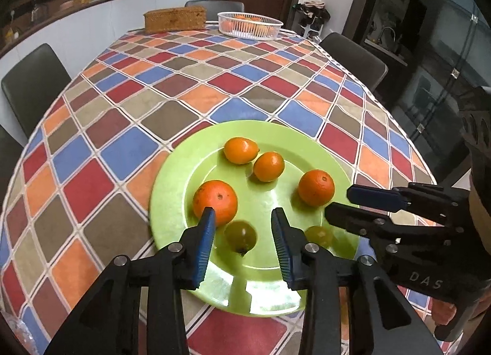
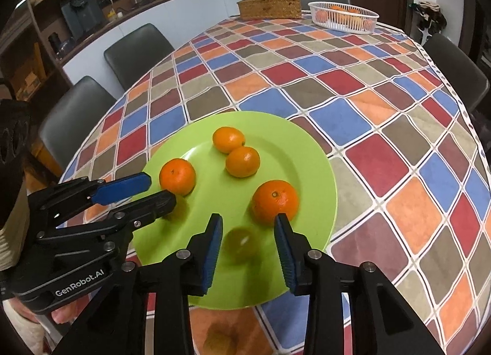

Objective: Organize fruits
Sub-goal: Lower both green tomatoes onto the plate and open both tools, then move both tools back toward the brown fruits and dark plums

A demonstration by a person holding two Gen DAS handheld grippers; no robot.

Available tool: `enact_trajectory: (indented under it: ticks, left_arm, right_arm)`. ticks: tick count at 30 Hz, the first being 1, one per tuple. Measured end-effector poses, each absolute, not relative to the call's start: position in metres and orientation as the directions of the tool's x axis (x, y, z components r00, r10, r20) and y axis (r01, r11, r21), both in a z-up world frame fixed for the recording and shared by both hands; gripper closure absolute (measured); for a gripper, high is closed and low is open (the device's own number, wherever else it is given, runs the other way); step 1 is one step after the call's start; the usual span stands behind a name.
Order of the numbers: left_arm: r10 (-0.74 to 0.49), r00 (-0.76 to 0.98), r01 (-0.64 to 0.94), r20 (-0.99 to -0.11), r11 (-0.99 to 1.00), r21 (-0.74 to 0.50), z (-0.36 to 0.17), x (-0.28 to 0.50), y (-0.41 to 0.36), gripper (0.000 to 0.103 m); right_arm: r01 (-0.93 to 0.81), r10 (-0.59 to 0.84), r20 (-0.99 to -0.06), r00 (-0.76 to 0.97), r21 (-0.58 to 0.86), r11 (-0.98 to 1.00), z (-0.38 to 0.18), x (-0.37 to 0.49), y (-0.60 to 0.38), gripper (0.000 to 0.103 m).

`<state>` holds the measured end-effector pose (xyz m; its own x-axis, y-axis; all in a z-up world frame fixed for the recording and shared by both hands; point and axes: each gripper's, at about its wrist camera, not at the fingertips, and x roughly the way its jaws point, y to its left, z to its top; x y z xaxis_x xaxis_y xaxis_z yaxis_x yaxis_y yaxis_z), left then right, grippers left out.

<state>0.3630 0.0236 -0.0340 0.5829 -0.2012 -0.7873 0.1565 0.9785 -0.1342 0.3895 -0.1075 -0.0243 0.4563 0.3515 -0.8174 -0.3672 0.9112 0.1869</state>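
A green plate [image 1: 172,189] [image 2: 310,171] lies on the checked tablecloth and carries several oranges, the largest [image 1: 214,201] [image 2: 275,201] near each view's fingertips. My left gripper [image 1: 242,212] hangs over the plate's near side with a small green fruit [image 1: 240,237] between its blue pads, a gap showing on both sides. My right gripper [image 2: 247,218] stands the same way around a second, blurred green fruit [image 2: 241,244] [image 1: 319,235], pads apart from it. Each gripper shows in the other's view, the right one [image 1: 339,203] and the left one [image 2: 161,191].
A white slatted basket [image 1: 250,28] [image 2: 342,19] holding oranges and a wicker box [image 1: 175,19] [image 2: 270,8] stand at the table's far end. Dark chairs [image 1: 33,85] [image 2: 138,51] line the sides. The table's near edge runs just below the plate.
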Motion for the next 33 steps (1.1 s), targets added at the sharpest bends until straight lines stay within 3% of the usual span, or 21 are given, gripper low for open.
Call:
enact_trajectory:
  ticks: [16,20,25,27,33]
  left_arm:
    - [-0.189,0.717,0.191,-0.671,0.979,-0.073,0.024,0.285,0.016,0.052]
    - [-0.187,0.743,0.198,-0.643,0.979,-0.056,0.034,0.263,0.011,0.048]
    - [-0.192,0.770,0.210,-0.609,0.977,-0.043,0.042,0.234,0.002,0.040]
    - [-0.198,0.776,0.218,-0.599,0.975,-0.040,0.045,0.224,-0.002,0.037]
    - [-0.215,0.794,0.250,-0.568,0.968,-0.017,0.047,0.197,-0.018,0.034]
  right_arm:
    - [-0.412,0.382,-0.708,0.595,0.139,0.900,0.031,0.322,-0.128,0.067]
    - [-0.404,0.384,-0.668,0.637,0.134,0.905,0.045,0.302,-0.135,0.057]
    - [-0.390,0.381,-0.631,0.676,0.132,0.911,0.054,0.275,-0.148,0.056]
    - [-0.386,0.379,-0.619,0.688,0.130,0.913,0.056,0.265,-0.153,0.050]
    - [-0.374,0.356,-0.586,0.728,0.096,0.922,0.059,0.235,-0.167,0.049]
